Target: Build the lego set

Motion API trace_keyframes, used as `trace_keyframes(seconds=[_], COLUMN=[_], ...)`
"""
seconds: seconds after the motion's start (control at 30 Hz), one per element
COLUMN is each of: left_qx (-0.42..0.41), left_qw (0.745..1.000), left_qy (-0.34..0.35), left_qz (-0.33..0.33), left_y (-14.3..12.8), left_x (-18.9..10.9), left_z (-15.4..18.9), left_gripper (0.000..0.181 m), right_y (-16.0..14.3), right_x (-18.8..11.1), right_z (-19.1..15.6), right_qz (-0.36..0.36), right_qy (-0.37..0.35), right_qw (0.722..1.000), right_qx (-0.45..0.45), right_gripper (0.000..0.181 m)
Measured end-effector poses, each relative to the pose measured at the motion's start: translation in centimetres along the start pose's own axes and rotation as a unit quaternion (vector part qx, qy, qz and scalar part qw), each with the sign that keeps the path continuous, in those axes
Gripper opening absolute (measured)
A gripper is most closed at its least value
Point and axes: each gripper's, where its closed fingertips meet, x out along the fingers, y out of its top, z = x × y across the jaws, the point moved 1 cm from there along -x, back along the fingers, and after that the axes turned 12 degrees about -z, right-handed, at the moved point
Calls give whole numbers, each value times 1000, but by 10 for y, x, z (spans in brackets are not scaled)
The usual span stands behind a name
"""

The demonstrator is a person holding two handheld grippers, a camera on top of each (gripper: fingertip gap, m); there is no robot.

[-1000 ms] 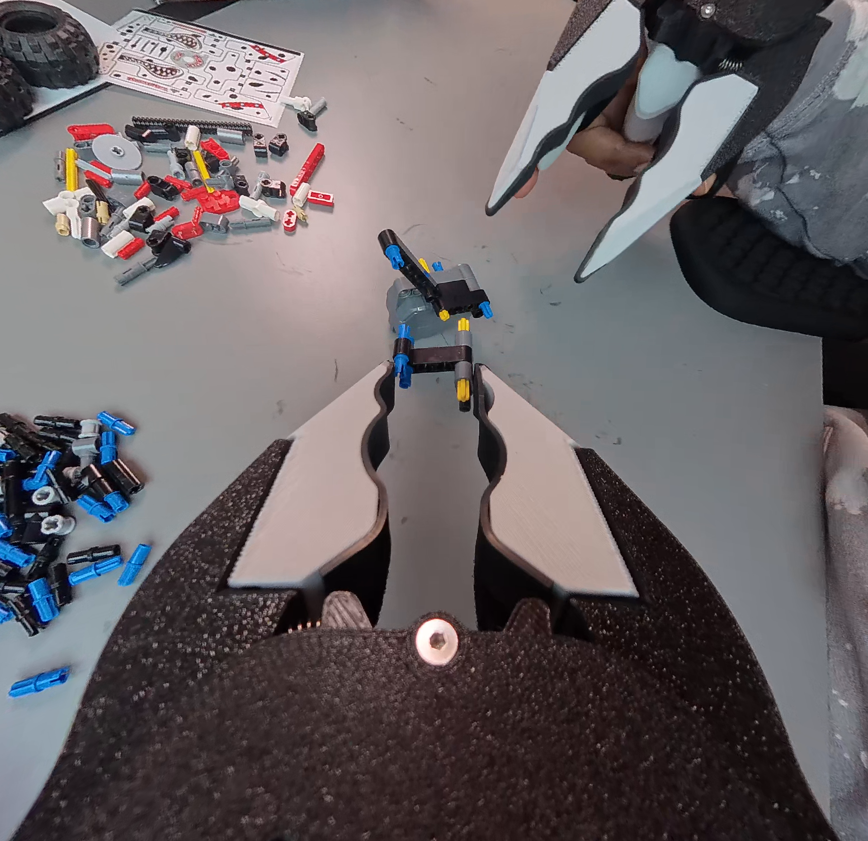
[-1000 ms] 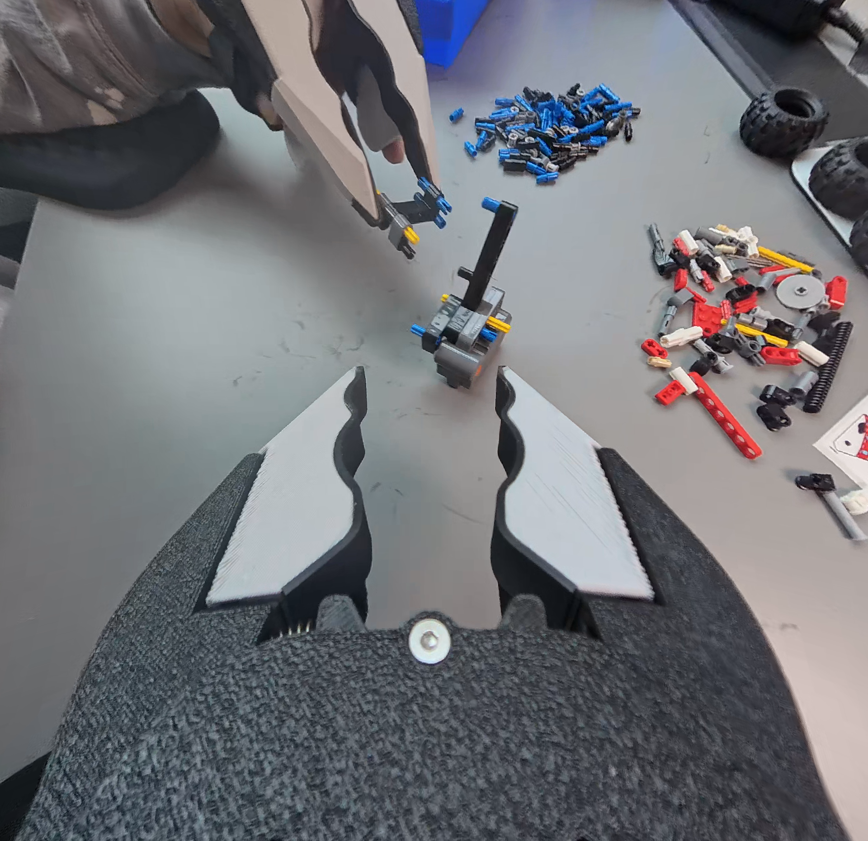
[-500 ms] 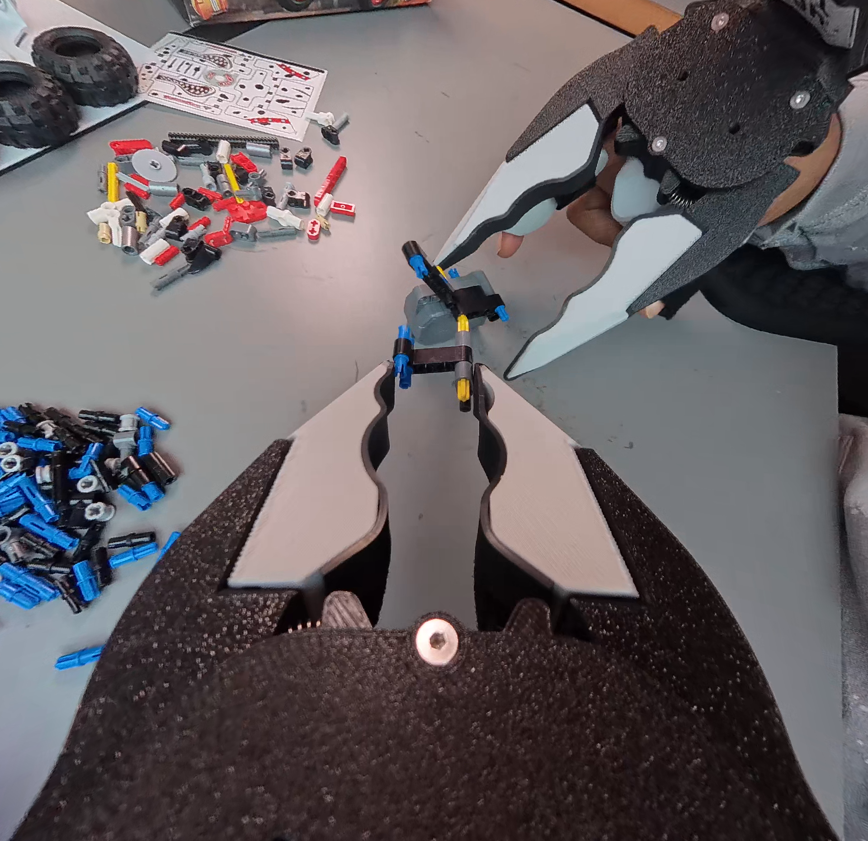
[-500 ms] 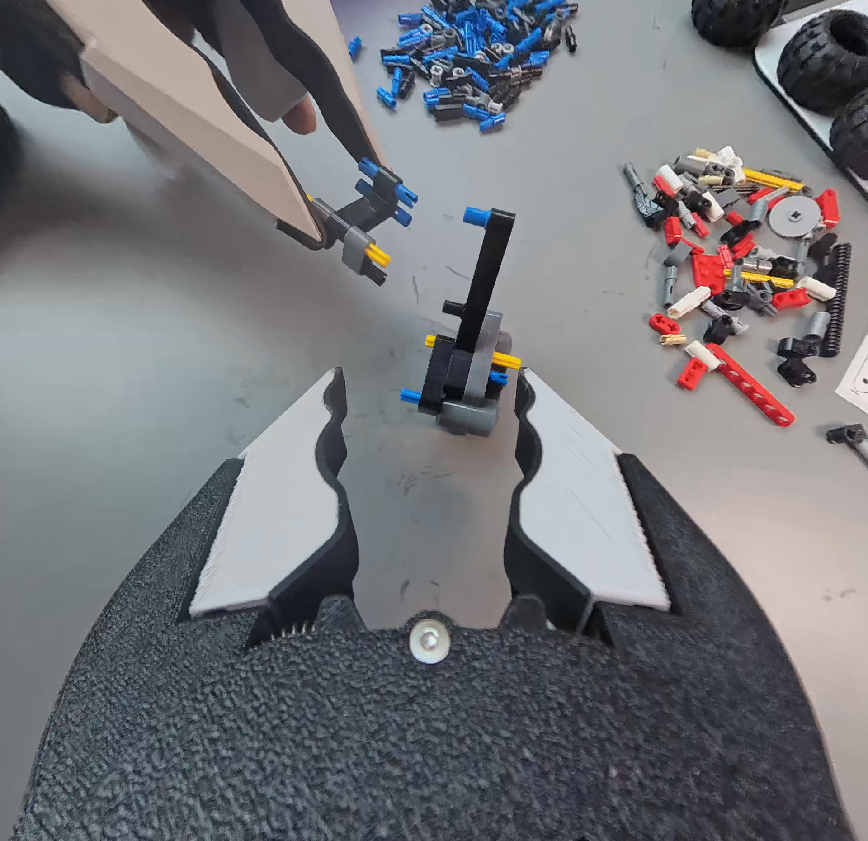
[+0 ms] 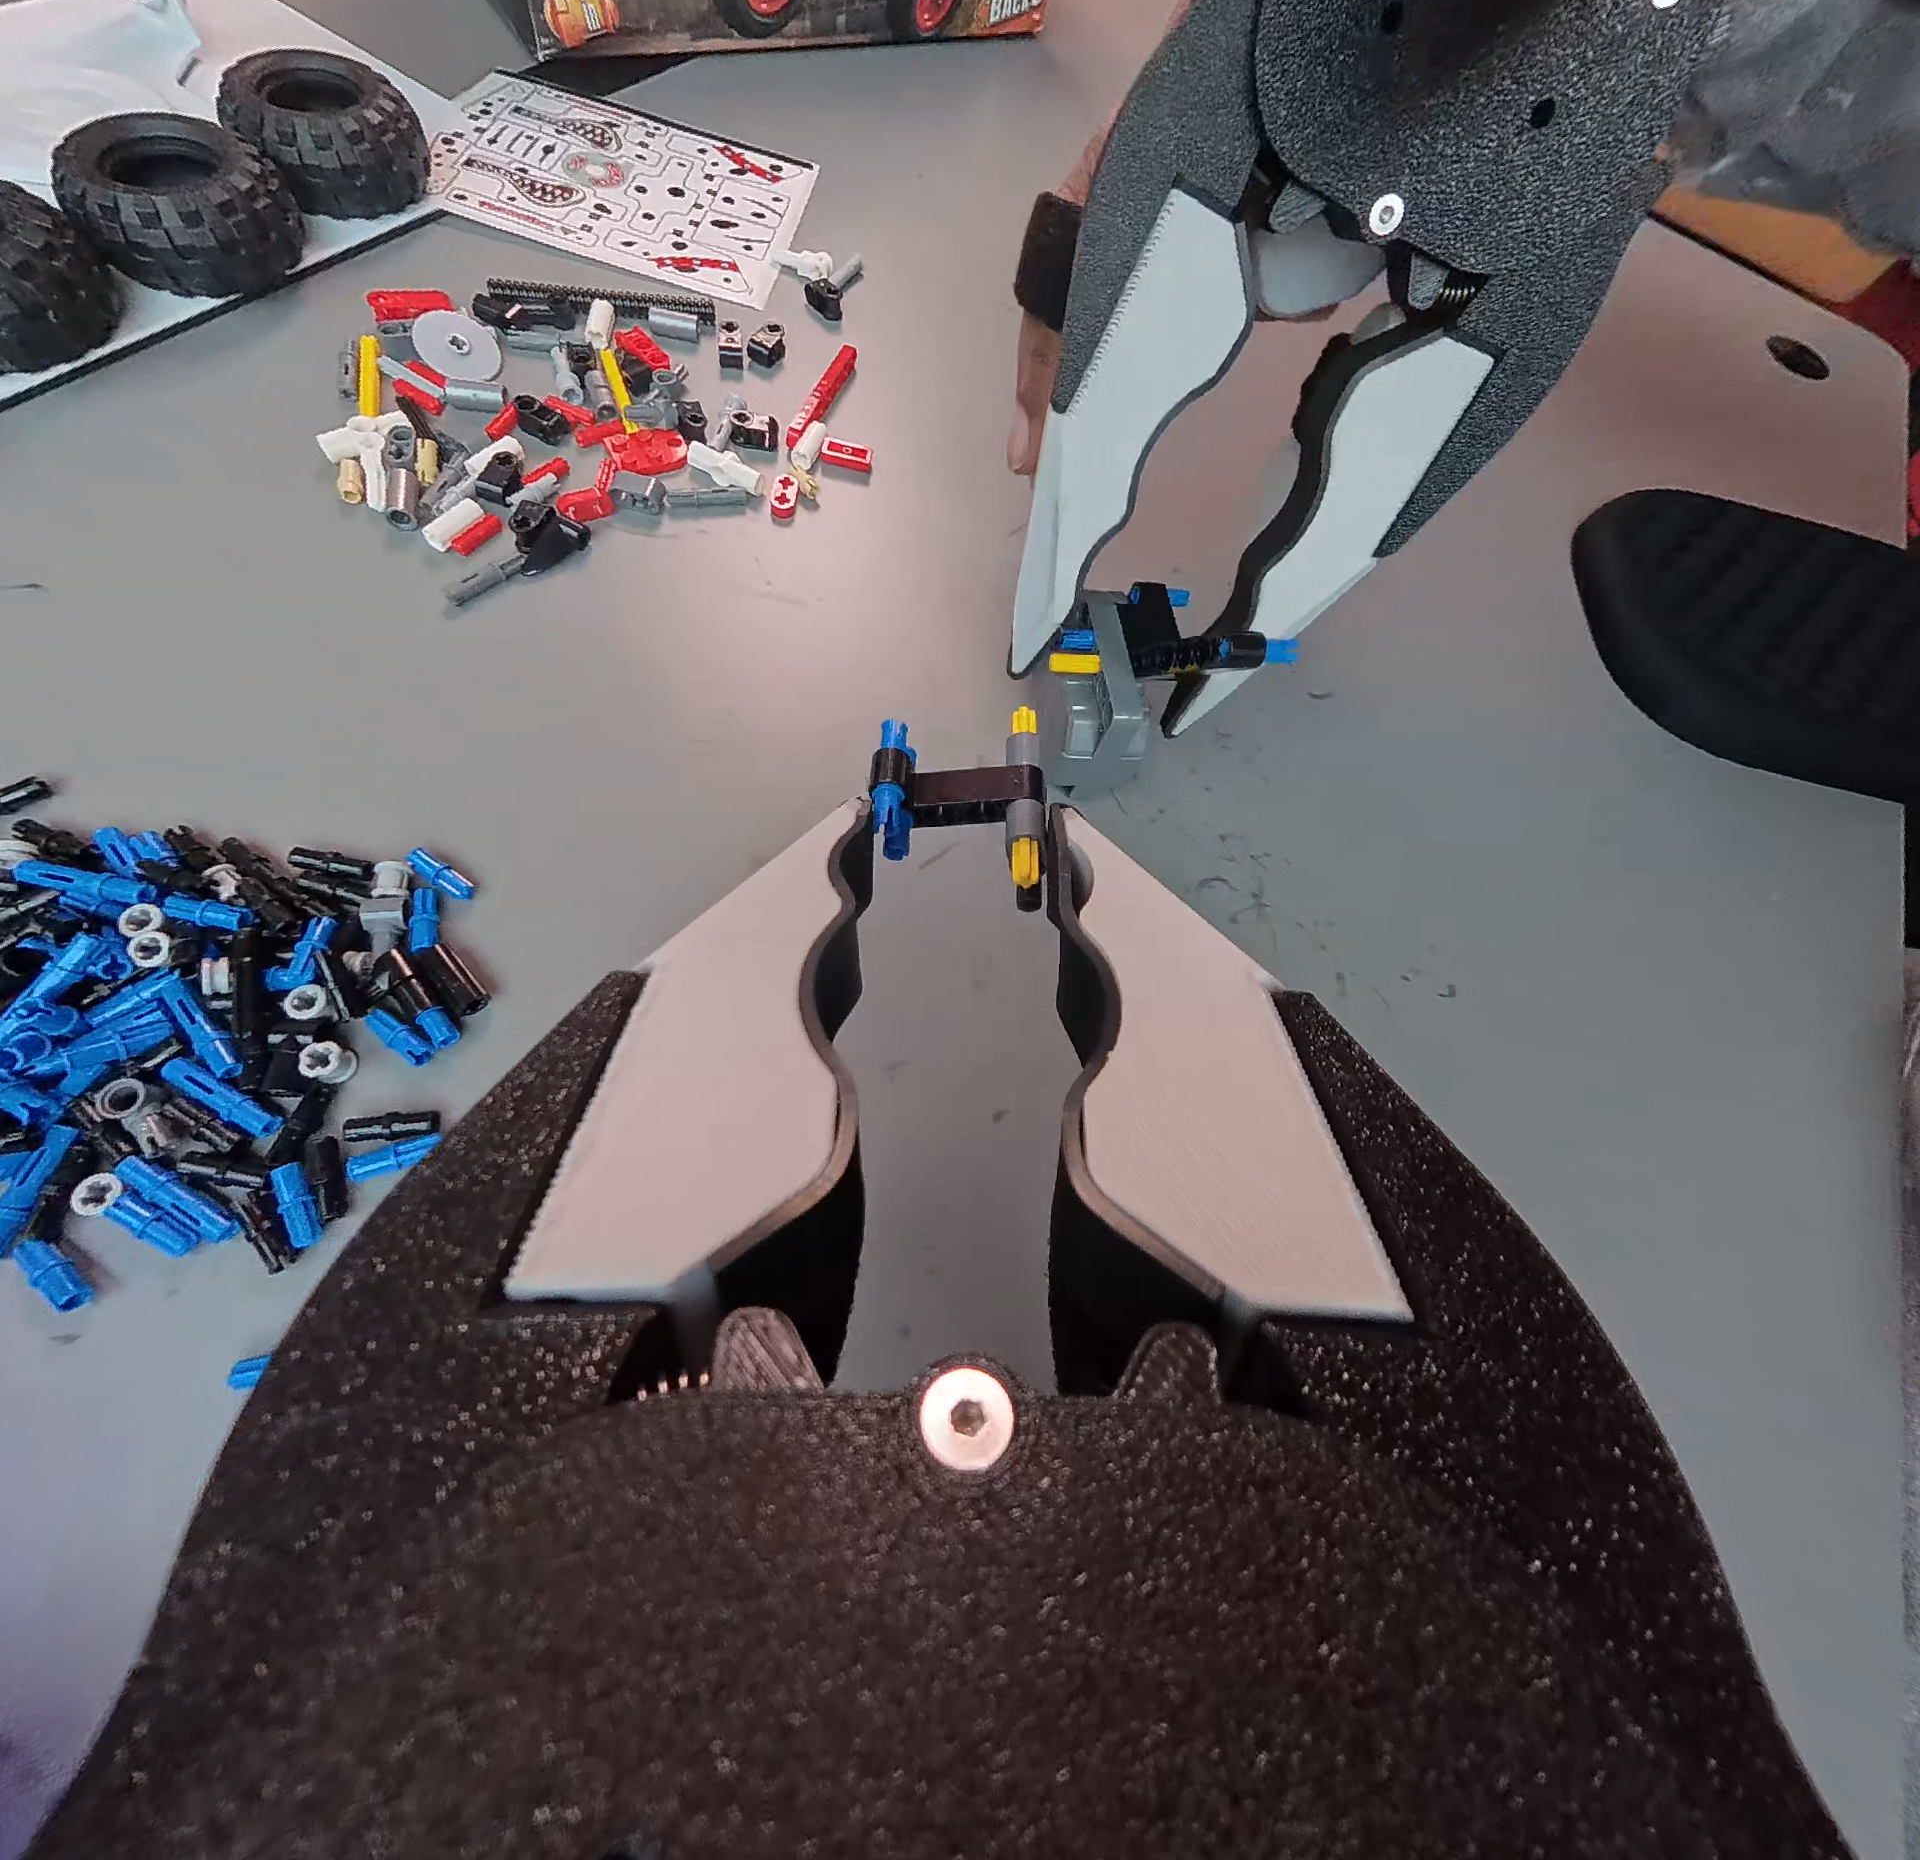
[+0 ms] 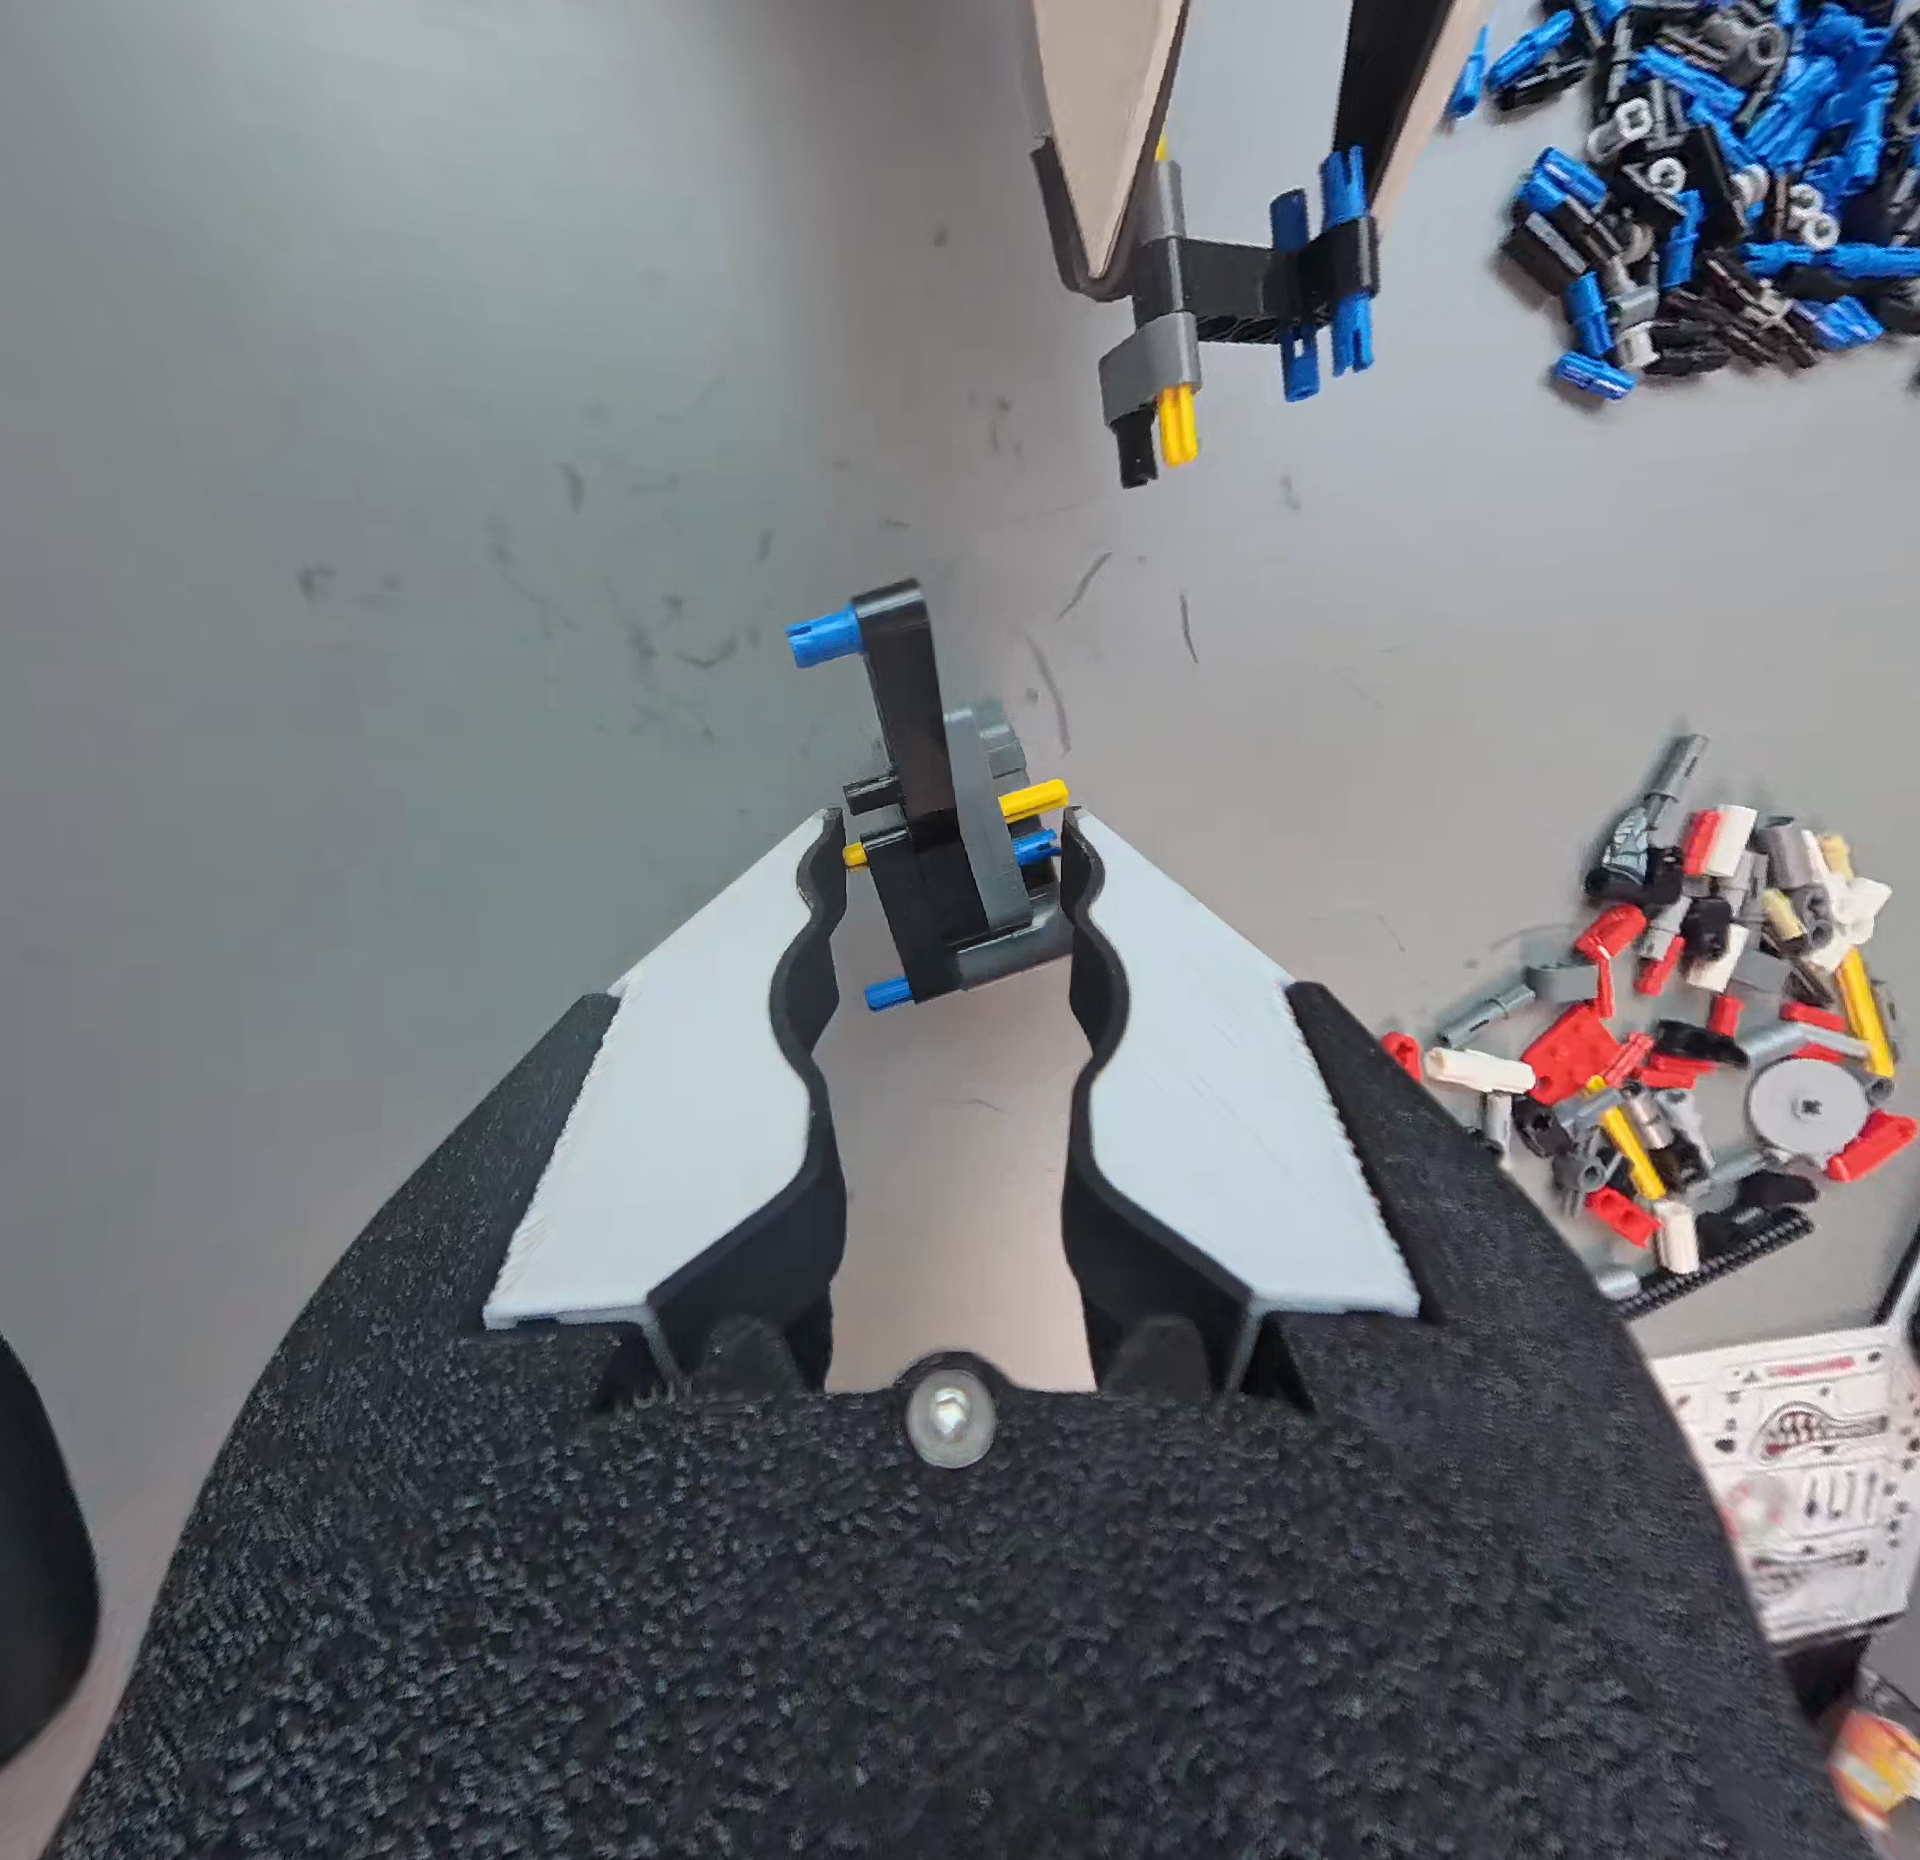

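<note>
Between the right claw tips, a grey-black assembly bristles with blue, yellow pins

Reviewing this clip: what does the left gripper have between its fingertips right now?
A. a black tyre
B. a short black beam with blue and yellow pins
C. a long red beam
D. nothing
B: in the left wrist view the left gripper is clamped on the short black beam, blue pins at one end, a yellow pin at the other.

Small black plastic beam with blue and yellow pins: clamped crosswise at left claw tips | grey-and-black motor block assembly: upright black arm, between right claw tips
</note>
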Motion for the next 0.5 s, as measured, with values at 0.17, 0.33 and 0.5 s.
trace_keyframes(seconds=[0.17,0.33,0.5], left_qx=[-1,0,-3], left_qw=[1000,1000,1000], left_qy=[-11,-12,-11], left_qz=[-8,-5,8], left_y=[-3,-2,3], left_x=[5,3,-2], left_z=[3,3,2], left_gripper=[33,33,33], right_y=[-9,-1,-2], right_x=[12,-2,-32], right_z=[-1,9,13], right_qz=[-56,-24,69], right_qy=[27,-4,-93], right_qw=[995,1000,971], right_qx=[-74,-15,207], right_gripper=[53,83,86])
